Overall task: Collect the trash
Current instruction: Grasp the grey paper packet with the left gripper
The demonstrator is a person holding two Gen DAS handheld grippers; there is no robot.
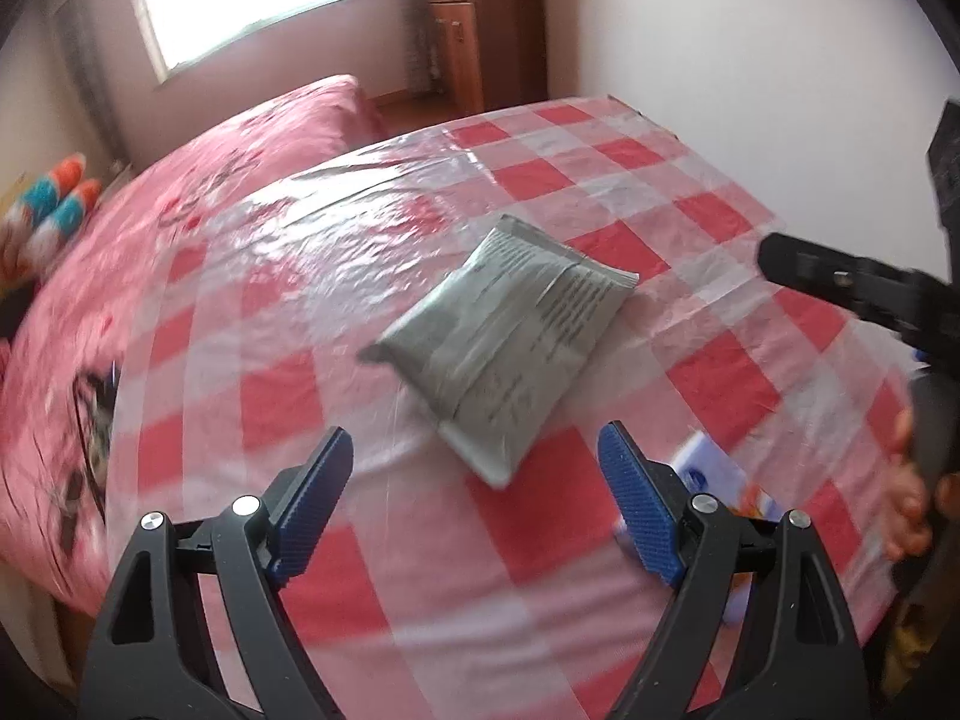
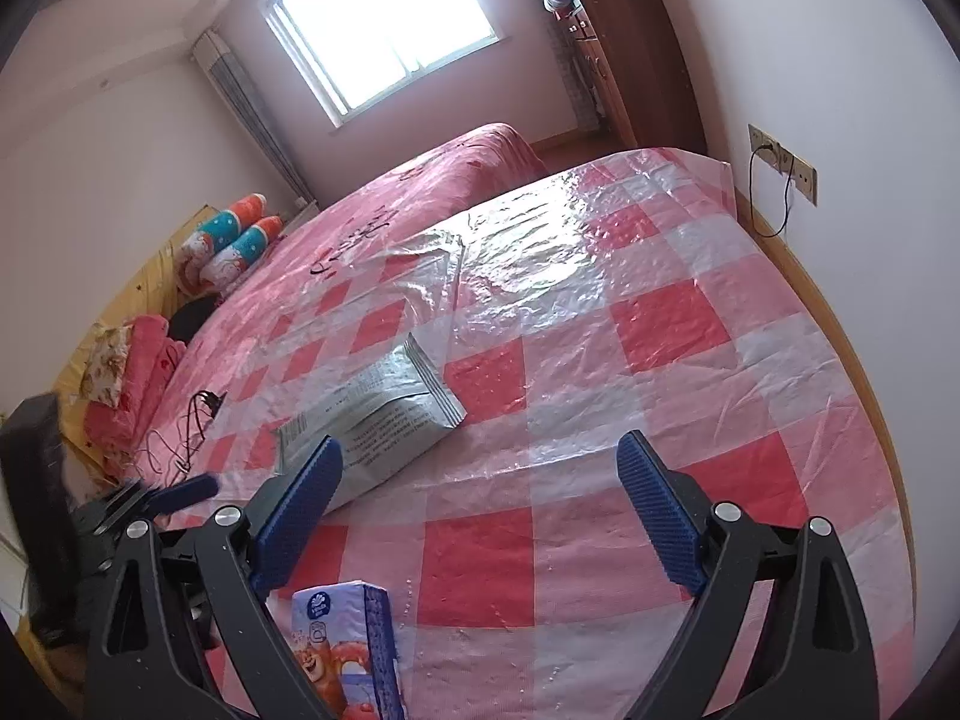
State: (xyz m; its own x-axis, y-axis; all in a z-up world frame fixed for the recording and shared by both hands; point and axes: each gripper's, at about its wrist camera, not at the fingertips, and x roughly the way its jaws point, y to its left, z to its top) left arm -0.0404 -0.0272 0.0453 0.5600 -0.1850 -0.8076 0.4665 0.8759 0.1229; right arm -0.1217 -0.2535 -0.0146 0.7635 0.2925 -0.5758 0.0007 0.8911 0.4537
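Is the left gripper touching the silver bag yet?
Apart. In the left wrist view, checked cloth shows between the open left gripper and the silver bag.

Daylight floods in through a blown-out window (image 2: 384, 24), throwing white glare across the plastic sheet (image 2: 540, 222) on the bed. The left wrist view is smeared with motion blur; the right is sharper. Both bend strongly toward dark, rounded corners

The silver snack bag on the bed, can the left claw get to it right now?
Probably yes. The left claw is open and empty, and the silver snack bag lies flat on the checkered plastic sheet just ahead of it, with nothing between them. The tissue pack sits off to the side.
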